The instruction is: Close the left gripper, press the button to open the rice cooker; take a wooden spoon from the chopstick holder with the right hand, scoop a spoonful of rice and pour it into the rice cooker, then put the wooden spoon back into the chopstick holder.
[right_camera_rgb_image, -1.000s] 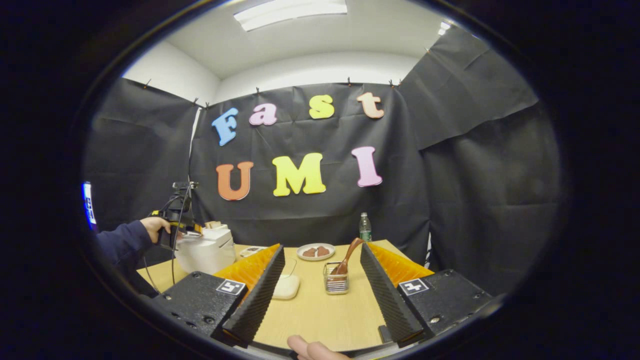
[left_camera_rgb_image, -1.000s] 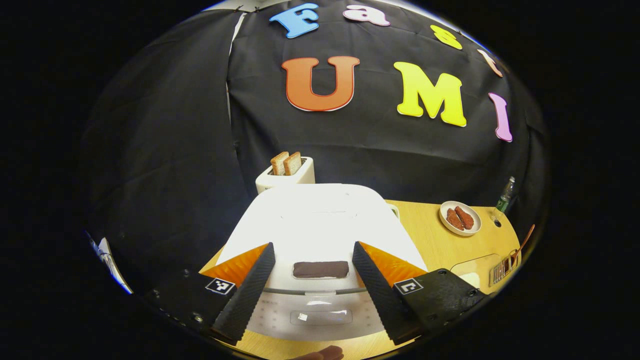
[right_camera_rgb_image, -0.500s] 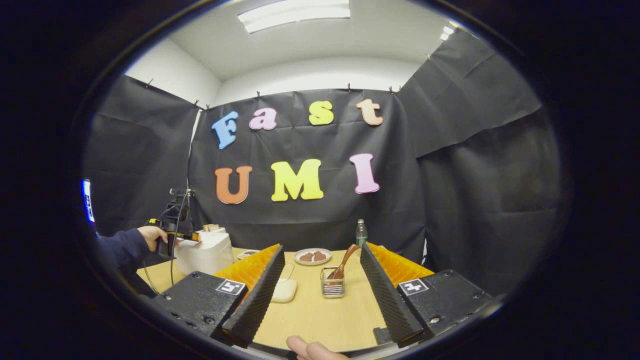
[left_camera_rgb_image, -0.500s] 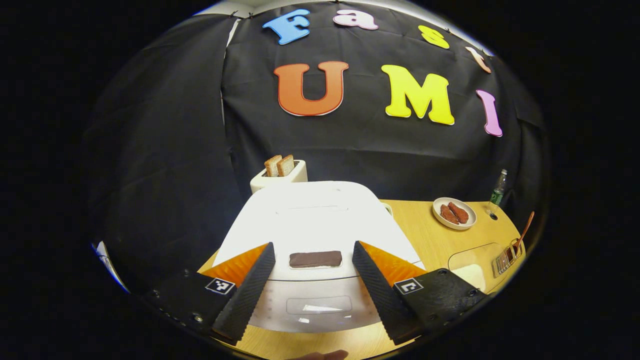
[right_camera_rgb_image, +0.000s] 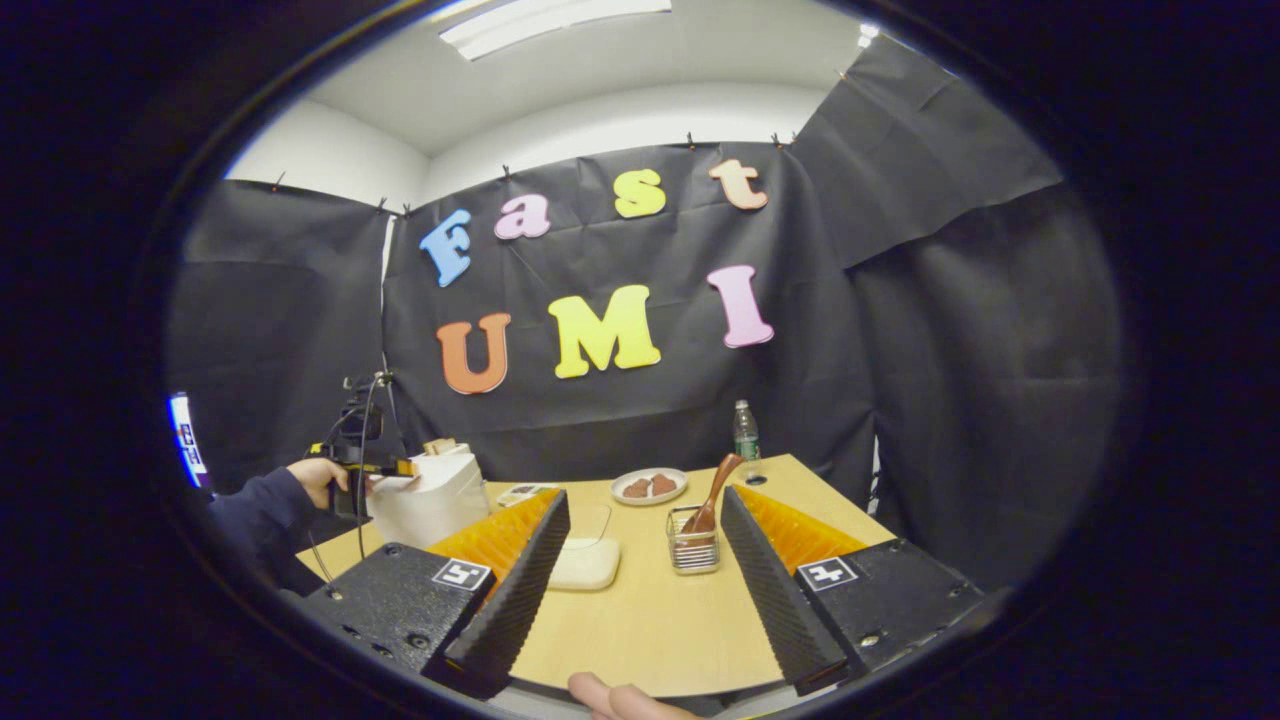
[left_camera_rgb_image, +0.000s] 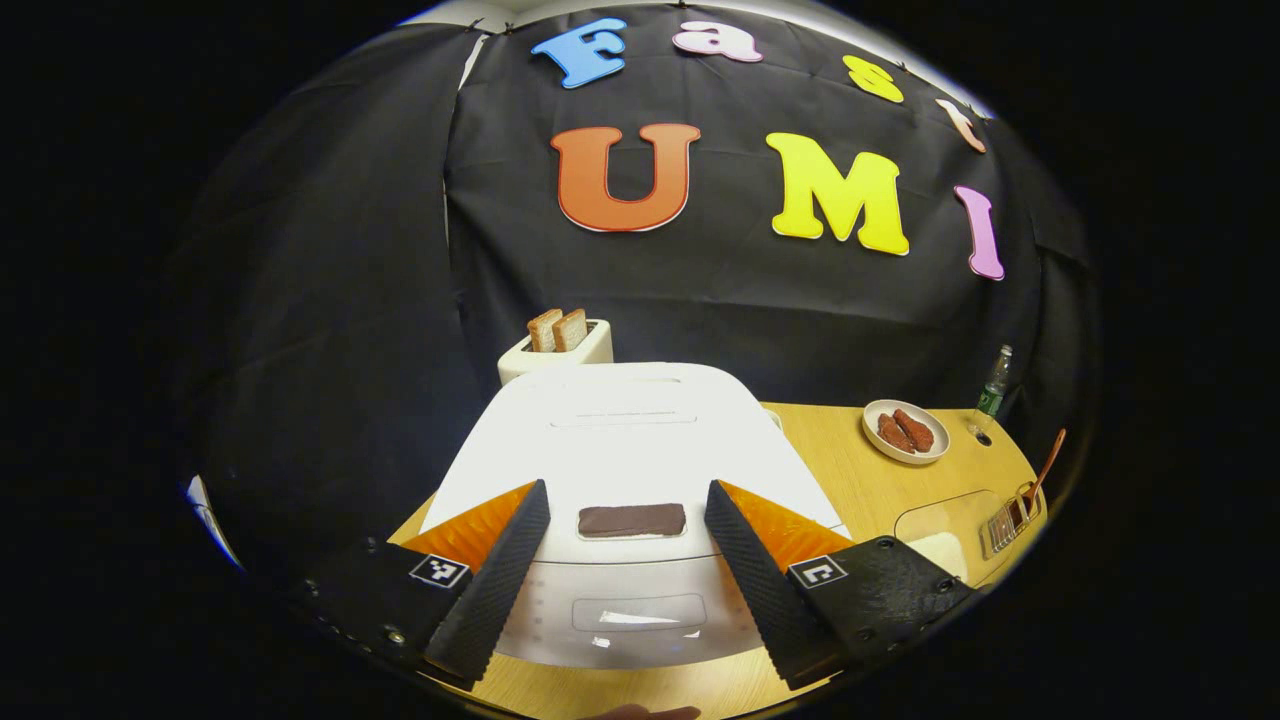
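Left gripper view: the left gripper (left_camera_rgb_image: 628, 580) is spread wide, its fingers flanking the cooker's (left_camera_rgb_image: 620, 440) dark button (left_camera_rgb_image: 632, 519), lid down. Right gripper view: the right gripper (right_camera_rgb_image: 640, 590) gapes empty over the table (right_camera_rgb_image: 650, 620); the spoon (right_camera_rgb_image: 712, 492) stands in its holder (right_camera_rgb_image: 694, 550) just ahead.

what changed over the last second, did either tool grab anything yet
Neither grabbed anything. The left tool backed slightly off the rice cooker, open jaws still framing its dark button. The right tool shifted a little, still open toward the chopstick holder. The lid stays closed and the wooden spoon stays in the holder.
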